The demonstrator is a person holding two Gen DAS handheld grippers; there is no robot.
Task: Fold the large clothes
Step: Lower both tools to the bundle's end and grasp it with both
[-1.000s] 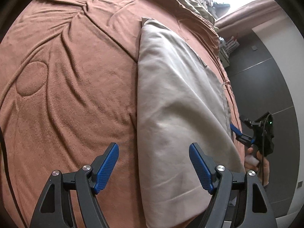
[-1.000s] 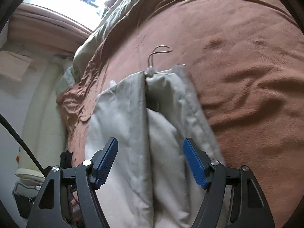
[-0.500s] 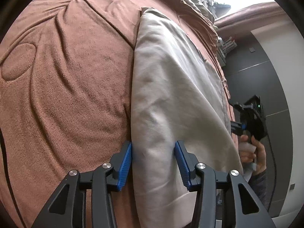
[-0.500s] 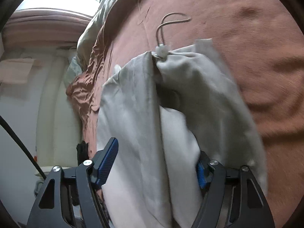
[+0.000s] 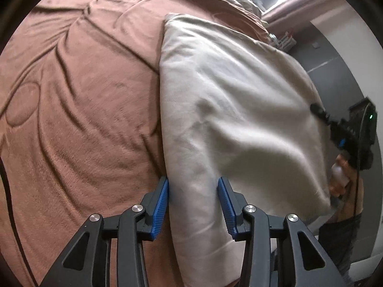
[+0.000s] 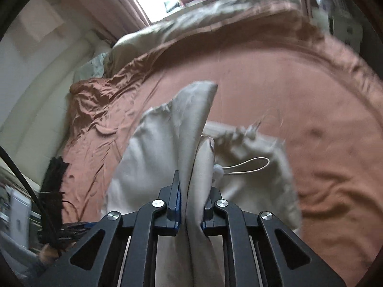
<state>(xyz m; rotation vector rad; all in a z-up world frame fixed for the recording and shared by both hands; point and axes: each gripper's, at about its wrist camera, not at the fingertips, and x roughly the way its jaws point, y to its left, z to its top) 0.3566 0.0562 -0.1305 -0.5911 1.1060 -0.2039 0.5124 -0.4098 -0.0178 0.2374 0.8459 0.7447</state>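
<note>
Clothes: beige garment (image 5: 234,119) lay narrow on the brown bed cover (image 5: 79,110).
Right gripper (image 6: 190,205): we had just pinched cloth tight.
Left gripper (image 5: 193,203): we half-closed around its edge.
Left: folding over.

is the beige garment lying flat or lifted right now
Partly lifted: the right gripper, shut on the beige garment, raises one edge above the brown blanket.
</note>
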